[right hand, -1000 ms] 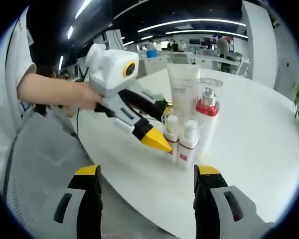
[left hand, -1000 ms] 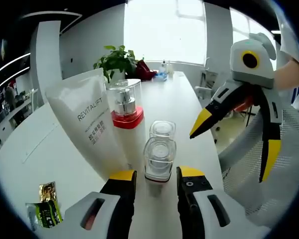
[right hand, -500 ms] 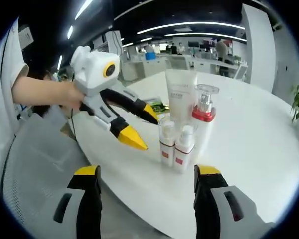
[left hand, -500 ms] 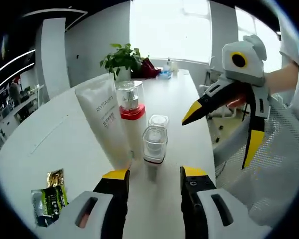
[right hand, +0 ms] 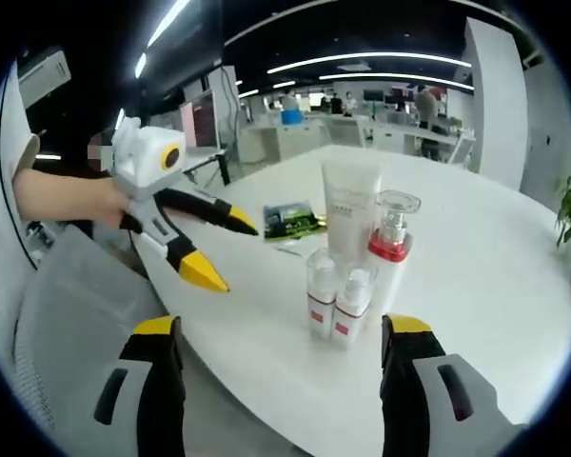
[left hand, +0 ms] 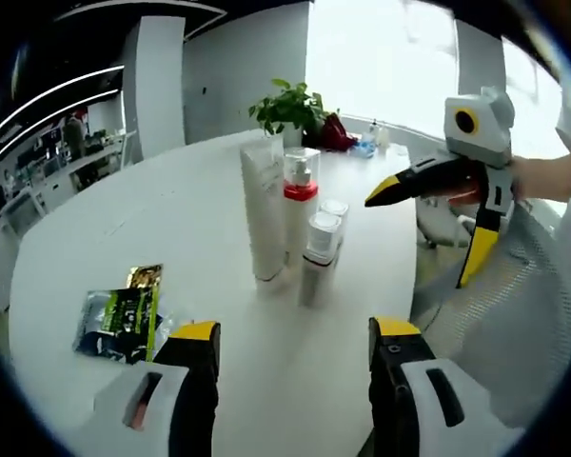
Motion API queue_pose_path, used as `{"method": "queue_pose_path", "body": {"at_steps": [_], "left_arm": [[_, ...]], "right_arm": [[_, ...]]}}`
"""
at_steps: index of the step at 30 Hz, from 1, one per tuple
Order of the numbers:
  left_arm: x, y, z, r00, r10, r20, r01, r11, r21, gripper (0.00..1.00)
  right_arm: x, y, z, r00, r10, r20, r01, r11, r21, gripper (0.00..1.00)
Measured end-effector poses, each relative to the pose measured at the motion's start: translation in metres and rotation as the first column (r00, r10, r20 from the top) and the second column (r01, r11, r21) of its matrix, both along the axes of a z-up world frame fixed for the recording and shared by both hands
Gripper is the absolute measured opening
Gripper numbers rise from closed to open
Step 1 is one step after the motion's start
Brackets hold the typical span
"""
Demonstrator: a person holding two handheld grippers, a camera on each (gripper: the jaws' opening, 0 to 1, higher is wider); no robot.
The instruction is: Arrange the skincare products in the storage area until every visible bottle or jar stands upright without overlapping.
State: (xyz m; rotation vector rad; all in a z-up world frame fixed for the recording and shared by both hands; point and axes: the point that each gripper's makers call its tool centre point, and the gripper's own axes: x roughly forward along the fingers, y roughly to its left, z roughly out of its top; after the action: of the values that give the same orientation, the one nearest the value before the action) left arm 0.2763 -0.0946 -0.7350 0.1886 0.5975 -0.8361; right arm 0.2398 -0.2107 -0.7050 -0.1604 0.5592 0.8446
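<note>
The white worktop [left hand: 95,228] spreads wide in front of me, and the four skincare products stand upright on it in one tight cluster. The tall white tube [left hand: 264,208] stands on its cap, with the red-collared pump bottle [left hand: 300,205] just beside it on the right. Two small clear-capped bottles [right hand: 336,305] stand side by side at the near edge of the group in the right gripper view. A green sachet [left hand: 122,312] lies flat, well apart to the left. My left gripper [left hand: 290,333] hovers with jaws apart, holding nothing; my right gripper [right hand: 276,328] too, jaws wide and empty.
</note>
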Motion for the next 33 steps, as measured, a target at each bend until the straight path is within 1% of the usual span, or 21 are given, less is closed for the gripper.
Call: {"method": "queue_pose_path", "body": {"at_steps": [1,2,3,4,5,7,12,14,16,21,24,25,27,30,33], "left_arm": [[0.0,0.008,0.0,1.0,0.03,-0.001,-0.03,1.0,-0.001,0.63],[-0.001,0.013,0.0,0.999,0.043,-0.004,-0.043,0.999,-0.003,0.64],[-0.006,0.015,0.002,0.998,0.066,-0.007,-0.066,0.998,-0.008,0.66],[-0.008,0.018,0.003,0.997,0.081,-0.01,-0.082,0.997,-0.011,0.66],[-0.009,0.026,0.004,0.995,0.103,-0.012,-0.103,0.995,-0.016,0.66],[-0.012,0.033,0.005,0.991,0.13,-0.016,-0.13,0.991,-0.021,0.67],[-0.02,0.057,0.008,0.977,0.212,-0.021,-0.212,0.977,-0.027,0.72],[-0.027,0.062,0.012,0.971,0.237,-0.022,-0.238,0.971,-0.03,0.73],[-0.029,0.07,0.013,0.966,0.258,-0.026,-0.259,0.965,-0.032,0.74],[-0.042,0.092,0.017,0.949,0.314,-0.037,-0.316,0.948,-0.03,0.79],[-0.049,0.098,0.02,0.94,0.338,-0.039,-0.339,0.94,-0.032,0.81],[-0.054,0.102,0.022,0.934,0.355,-0.046,-0.356,0.934,-0.035,0.82],[-0.057,0.108,0.022,0.927,0.372,-0.051,-0.374,0.927,-0.035,0.85],[-0.064,0.116,0.023,0.918,0.388,-0.078,-0.393,0.918,-0.048,0.83],[-0.071,0.119,0.029,0.906,0.415,-0.086,-0.421,0.904,-0.073,0.87]], "right_arm": [[0.0,0.0,0.002,1.0,0.0,0.004,0.0,1.0,0.005,0.88],[0.0,0.001,0.002,1.0,-0.001,0.004,0.001,1.0,0.008,0.89],[0.0,0.001,0.003,1.0,-0.002,0.002,0.002,1.0,0.011,0.89],[0.0,0.001,0.004,1.0,-0.002,0.001,0.002,1.0,0.012,0.9],[-0.001,0.001,0.004,1.0,-0.002,0.001,0.002,1.0,0.013,0.91],[-0.001,0.002,0.007,1.0,0.001,0.003,-0.001,1.0,0.018,0.92],[-0.003,0.004,0.012,1.0,0.007,0.007,-0.007,1.0,0.03,0.93],[-0.005,0.005,0.014,1.0,0.009,0.005,-0.009,0.999,0.035,0.94],[-0.006,0.006,0.015,1.0,0.011,0.005,-0.012,0.999,0.041,0.94],[-0.01,0.009,0.018,1.0,0.017,0.003,-0.018,0.999,0.05,0.95],[-0.012,0.009,0.019,1.0,0.02,0.003,-0.02,0.998,0.055,0.95],[-0.012,0.009,0.02,1.0,0.019,0.002,-0.019,0.998,0.058,0.95],[-0.014,0.01,0.021,1.0,0.02,0.0,-0.02,0.998,0.062,0.95],[-0.016,0.011,0.022,1.0,0.02,-0.001,-0.02,0.998,0.064,0.95],[-0.018,0.011,0.023,1.0,0.022,-0.001,-0.022,0.998,0.065,0.95]]}}
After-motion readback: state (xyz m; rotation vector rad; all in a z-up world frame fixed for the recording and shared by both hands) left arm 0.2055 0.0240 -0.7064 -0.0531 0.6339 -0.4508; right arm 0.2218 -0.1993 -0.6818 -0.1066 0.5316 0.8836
